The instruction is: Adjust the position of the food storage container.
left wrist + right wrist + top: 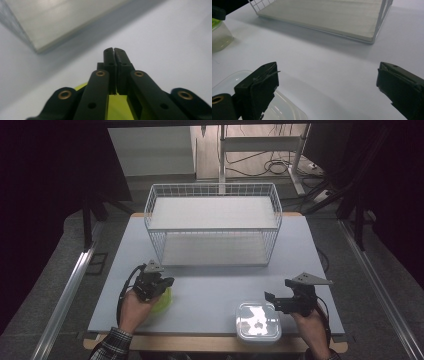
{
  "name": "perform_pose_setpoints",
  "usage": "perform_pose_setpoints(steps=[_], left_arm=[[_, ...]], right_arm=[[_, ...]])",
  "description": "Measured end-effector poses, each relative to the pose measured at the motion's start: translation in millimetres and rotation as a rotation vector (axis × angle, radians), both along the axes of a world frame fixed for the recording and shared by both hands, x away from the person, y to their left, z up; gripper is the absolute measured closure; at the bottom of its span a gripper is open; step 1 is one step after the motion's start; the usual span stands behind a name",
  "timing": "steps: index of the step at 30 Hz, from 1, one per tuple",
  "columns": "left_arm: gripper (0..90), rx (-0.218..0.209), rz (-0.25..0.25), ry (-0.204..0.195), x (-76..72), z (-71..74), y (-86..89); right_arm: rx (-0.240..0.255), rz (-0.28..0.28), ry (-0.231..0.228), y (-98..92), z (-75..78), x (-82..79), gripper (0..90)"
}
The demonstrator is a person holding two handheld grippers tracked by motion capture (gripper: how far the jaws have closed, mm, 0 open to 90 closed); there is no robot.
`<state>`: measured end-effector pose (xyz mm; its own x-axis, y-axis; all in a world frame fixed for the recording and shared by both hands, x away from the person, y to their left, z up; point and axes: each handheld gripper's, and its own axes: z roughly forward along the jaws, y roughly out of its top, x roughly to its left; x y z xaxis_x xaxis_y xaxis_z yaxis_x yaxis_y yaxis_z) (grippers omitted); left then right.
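My left gripper (167,282) is at the table's front left, its jaws shut together with nothing seen between the tips (114,50). Right under it sits a lime-green topped clear tub (163,303), whose green shows beneath the jaw arms (117,107) and at the left edge of the right gripper view (218,35). At the front right my right gripper (279,291) is held open and wide (327,82), with nothing between its jaws. A clear plastic container (257,321) lies just in front and to the left of it, under its left jaw (287,111).
A white wire basket (212,186) with a pale board floor (324,17) stands at the back middle of the grey tabletop (215,282); its corner is close ahead of the left gripper (62,20). Metal rails run along both sides of the table.
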<state>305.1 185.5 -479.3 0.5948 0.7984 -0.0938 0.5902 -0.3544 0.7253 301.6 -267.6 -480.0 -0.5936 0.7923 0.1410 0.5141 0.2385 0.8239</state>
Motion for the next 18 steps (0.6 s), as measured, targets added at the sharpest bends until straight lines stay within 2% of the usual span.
perform_pose_setpoints(steps=[1, 2, 3, 5, 7, 9, 10, 11, 12, 13, 14, 15, 16, 17, 18], left_arm=[[87.9, -0.021, -0.008, -0.019, -2.5, 3.0, -1.5], [87.5, -0.061, -0.022, -0.049, -7.2, 7.8, -5.1], [87.3, -0.061, -0.022, -0.049, -7.2, 7.8, -5.1], [87.1, -0.116, -0.055, -0.075, -14.6, 12.1, -12.4], [86.0, -0.133, -0.097, -0.093, -22.6, 12.5, -24.2], [85.3, -0.135, -0.115, -0.096, -24.6, 11.9, -27.5], [85.0, -0.140, -0.153, -0.094, -30.2, 9.3, -37.0], [84.9, -0.140, -0.153, -0.094, -30.2, 9.3, -37.0], [84.9, -0.137, -0.190, -0.095, -35.9, 5.9, -47.4], [85.0, -0.137, -0.190, -0.095, -35.9, 5.9, -47.4], [85.2, -0.134, -0.206, -0.094, -39.1, 3.8, -53.9], [85.2, -0.135, -0.218, -0.092, -40.8, 2.5, -57.5], [85.7, -0.144, -0.241, -0.086, -45.5, -1.4, -67.7], [86.1, -0.144, -0.241, -0.086, -45.5, -1.4, -67.7], [86.8, -0.135, -0.271, -0.075, -49.3, -5.6, -78.5]], right_arm=[[0.003, -0.005, -0.006, -1.0, 0.7, -0.4, 3.2], [0.000, -0.015, -0.025, -3.2, 2.2, -1.4, 2.6], [0.000, -0.015, -0.025, -3.2, 2.2, -1.4, 2.6], [-0.003, -0.021, -0.040, -6.3, 4.2, -2.7, 1.1], [0.026, -0.010, -0.037, -11.3, 7.5, -5.1, 1.2], [0.016, -0.008, -0.035, -11.9, 8.5, -6.2, 1.3], [-0.004, -0.003, -0.028, -13.2, 10.3, -9.8, 4.9], [-0.012, -0.005, -0.022, -13.7, 11.1, -11.7, 8.6], [-0.028, -0.008, -0.024, -14.7, 12.2, -14.4, 15.4], [-0.028, -0.008, -0.024, -14.7, 12.2, -14.4, 15.4], [-0.053, -0.006, -0.015, -18.6, 16.1, -22.1, 43.5], [-0.053, -0.006, -0.015, -18.6, 16.1, -22.1, 43.5], [-0.050, 0.020, 0.023, -23.5, 18.0, -27.8, 65.3], [-0.050, 0.020, 0.023, -23.5, 18.0, -27.8, 65.3], [-0.054, 0.048, 0.044, -26.8, 17.4, -34.7, 82.4]])
